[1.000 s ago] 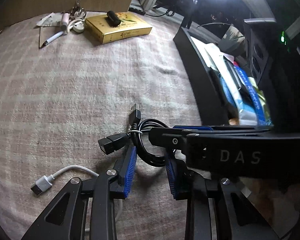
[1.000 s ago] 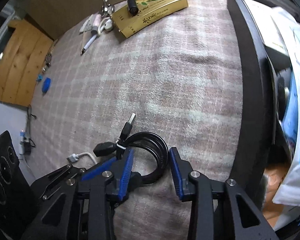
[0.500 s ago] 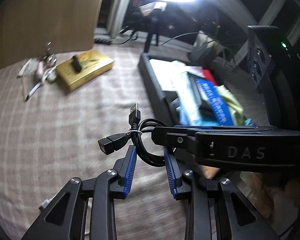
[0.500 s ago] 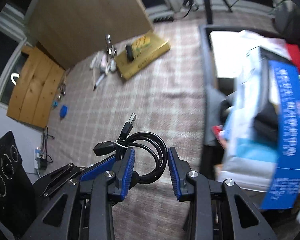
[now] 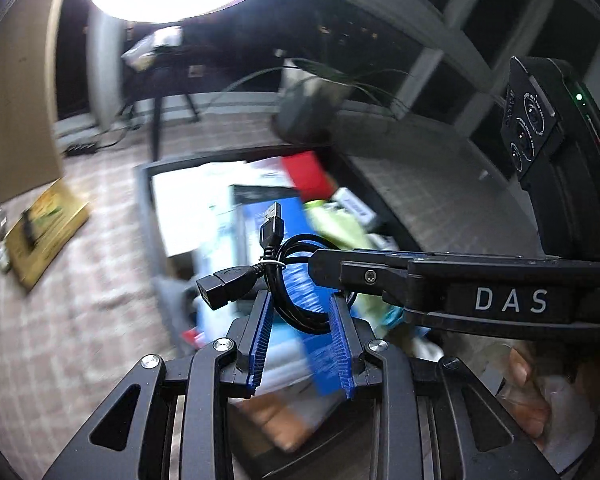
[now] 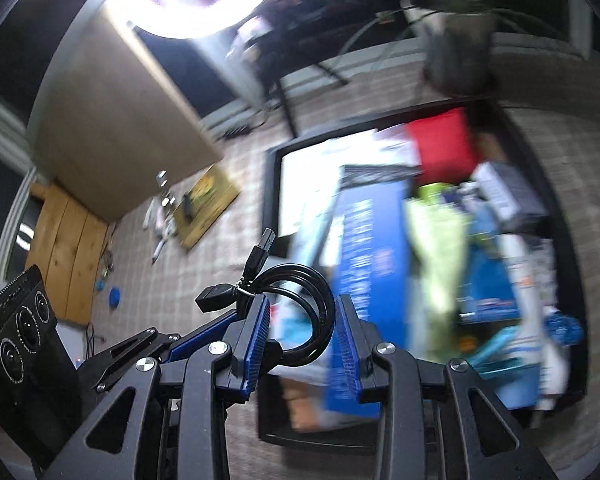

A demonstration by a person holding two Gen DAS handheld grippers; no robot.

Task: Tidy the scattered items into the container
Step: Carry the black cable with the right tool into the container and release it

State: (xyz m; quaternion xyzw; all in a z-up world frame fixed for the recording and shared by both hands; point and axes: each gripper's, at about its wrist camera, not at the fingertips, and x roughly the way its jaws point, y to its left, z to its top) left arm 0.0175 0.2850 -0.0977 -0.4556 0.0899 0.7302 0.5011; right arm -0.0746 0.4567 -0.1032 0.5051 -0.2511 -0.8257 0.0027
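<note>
Both tools grip the coiled cable: the left tool and the right tool are each clamped on the loop, with its two plugs sticking up past the left pads. The bin lies below and ahead of the tools, already crowded with boxes. To finish well, carry the cable over a gap in the bin, lower it close, then part both tools together so it doesn't snag.
</note>
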